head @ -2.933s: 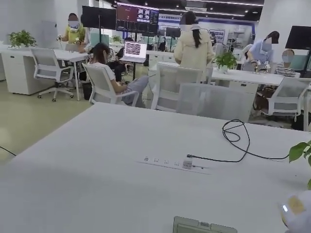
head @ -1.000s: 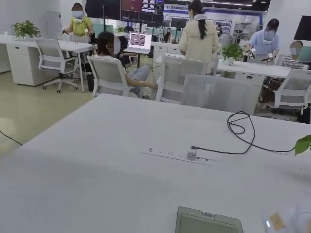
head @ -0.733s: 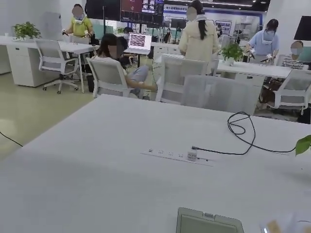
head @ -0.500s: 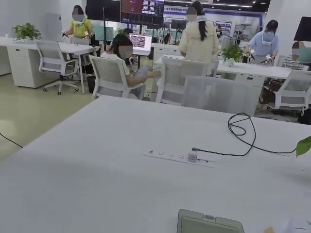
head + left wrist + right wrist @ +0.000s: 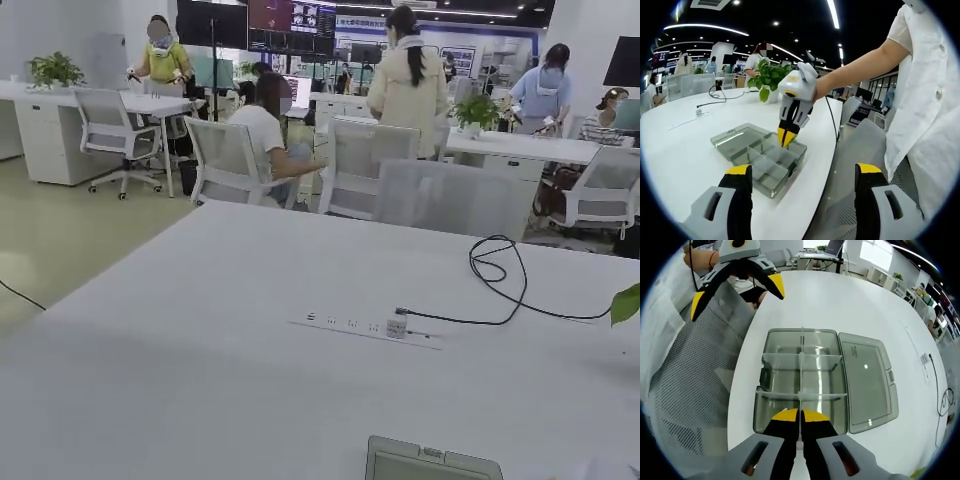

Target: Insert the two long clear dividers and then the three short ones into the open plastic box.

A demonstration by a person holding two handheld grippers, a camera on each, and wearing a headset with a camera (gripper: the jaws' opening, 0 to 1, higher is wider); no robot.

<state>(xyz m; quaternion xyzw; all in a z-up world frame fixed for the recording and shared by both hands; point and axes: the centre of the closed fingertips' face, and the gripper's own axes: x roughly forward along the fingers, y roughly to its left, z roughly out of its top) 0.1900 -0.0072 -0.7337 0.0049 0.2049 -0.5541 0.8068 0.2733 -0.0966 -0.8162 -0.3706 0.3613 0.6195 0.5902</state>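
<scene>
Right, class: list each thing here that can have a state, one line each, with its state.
plastic box: open, lid lying flat beside it
centre divider: upright in the box, pinched at one end
cross dividers: two, upright, seated
right hand-held gripper: shut on centre divider
left hand-held gripper: open, empty

Open-plan office: desks (image 5: pixel 40 140), swivel chairs (image 5: pixel 228 160), monitors (image 5: pixel 290 15).

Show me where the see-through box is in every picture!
Head view: the clear plastic box peeks in at the bottom edge, lid side.
Left gripper view: middle, under the right gripper.
Right gripper view: middle, where that gripper pinches a clear divider.
Shared landmark: the white power strip.
</scene>
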